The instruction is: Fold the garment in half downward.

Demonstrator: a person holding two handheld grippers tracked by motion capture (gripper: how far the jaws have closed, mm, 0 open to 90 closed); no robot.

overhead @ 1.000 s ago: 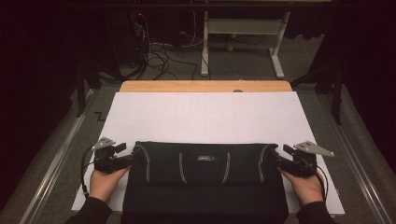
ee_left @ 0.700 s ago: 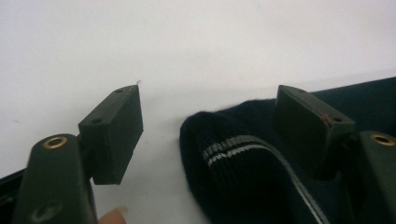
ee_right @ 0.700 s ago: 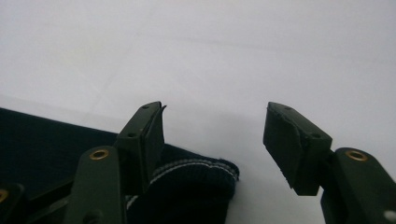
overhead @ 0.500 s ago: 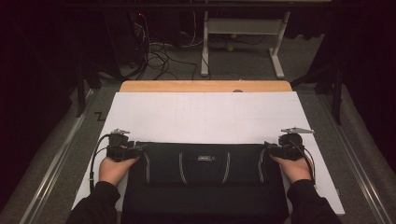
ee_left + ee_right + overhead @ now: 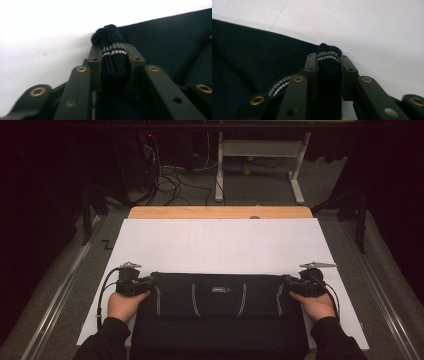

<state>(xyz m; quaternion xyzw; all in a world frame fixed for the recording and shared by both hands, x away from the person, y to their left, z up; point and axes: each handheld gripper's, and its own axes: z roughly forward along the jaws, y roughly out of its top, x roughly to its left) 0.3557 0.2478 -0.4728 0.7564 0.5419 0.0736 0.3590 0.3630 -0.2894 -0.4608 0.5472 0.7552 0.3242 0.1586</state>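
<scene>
My dark navy knitted garment (image 5: 217,312) lies flat on the white sheet (image 5: 220,245) that covers the table (image 5: 220,212), with its long axis running side to side between my two hands and its folded upper edge facing away from me, toward the sheet's far edge. My left gripper (image 5: 142,284) sits at the garment's left end and has just been closing; in the left gripper view a ribbed cuff (image 5: 113,60) with two thin pale stripes stands bunched between the jaws, clamped tight. My right gripper (image 5: 295,284) sits at the garment's right end and has likewise just been closing; the right gripper view shows a second striped cuff (image 5: 328,62) pinched between its jaws, the dark knit spreading off to one side of it. Four curved pale striped bands cross the garment's upper part, two nearer each end. Beyond the garment, the sheet is bare and broad all the way to the wooden strip of table at its far edge, and narrow margins of sheet run outside both garment ends. The garment's near part hangs over the sheet's near edge toward me. A small pale label (image 5: 218,289) sits at the garment's centre, just below the fold; its writing is too small to read.
</scene>
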